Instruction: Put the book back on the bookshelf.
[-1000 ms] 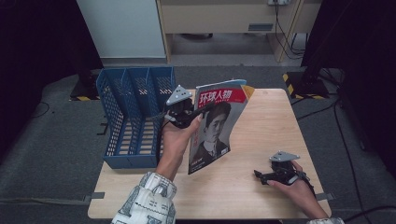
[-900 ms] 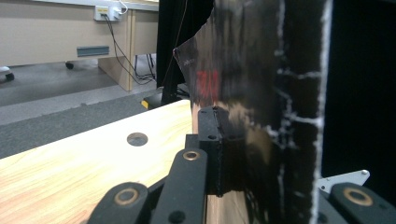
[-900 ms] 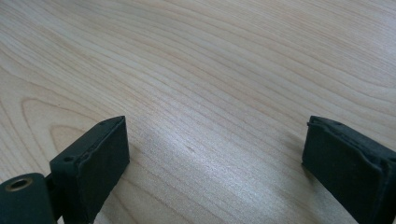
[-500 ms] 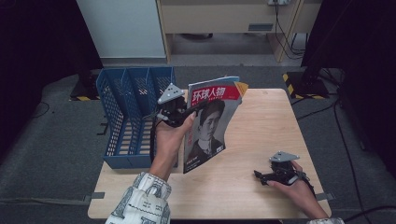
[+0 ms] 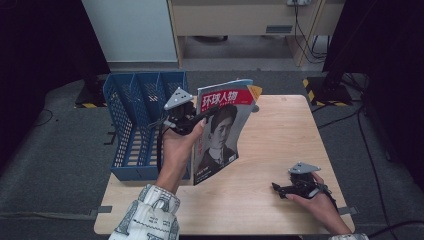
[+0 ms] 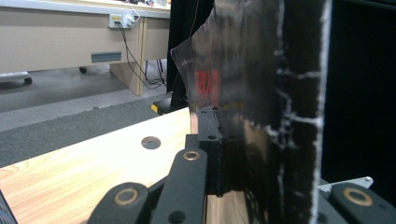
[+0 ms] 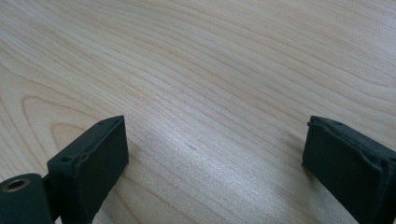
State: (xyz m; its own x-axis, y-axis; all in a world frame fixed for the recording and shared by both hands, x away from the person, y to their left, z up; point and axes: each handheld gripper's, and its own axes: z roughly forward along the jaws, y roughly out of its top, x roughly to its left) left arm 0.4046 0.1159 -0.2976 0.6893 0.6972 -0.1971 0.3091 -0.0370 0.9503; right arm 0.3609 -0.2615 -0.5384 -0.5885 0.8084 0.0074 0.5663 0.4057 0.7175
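A magazine (image 5: 220,130) with a red title band and a portrait on its cover is held upright above the wooden table (image 5: 285,130), just right of the blue rack (image 5: 135,125). My left gripper (image 5: 201,116) is shut on the magazine's left edge, near the top. In the left gripper view the glossy dark sheet of the magazine (image 6: 261,93) stands clamped in the left gripper (image 6: 229,140), with the far jaw hidden behind it. My right gripper (image 5: 277,189) rests on the table at the front right. Its jaws stand wide open in the right gripper view (image 7: 215,154), with bare wood between them.
The blue mesh file rack has several upright slots and stands along the table's left edge. A round hole (image 6: 151,142) marks the tabletop. Beyond the table are grey floor, a wooden desk (image 5: 240,20) with cables, and dark curtains at both sides.
The left gripper and the magazine have drifted a little to the left, toward the blue rack, and the magazine stands slightly more upright. The right gripper has stayed put.
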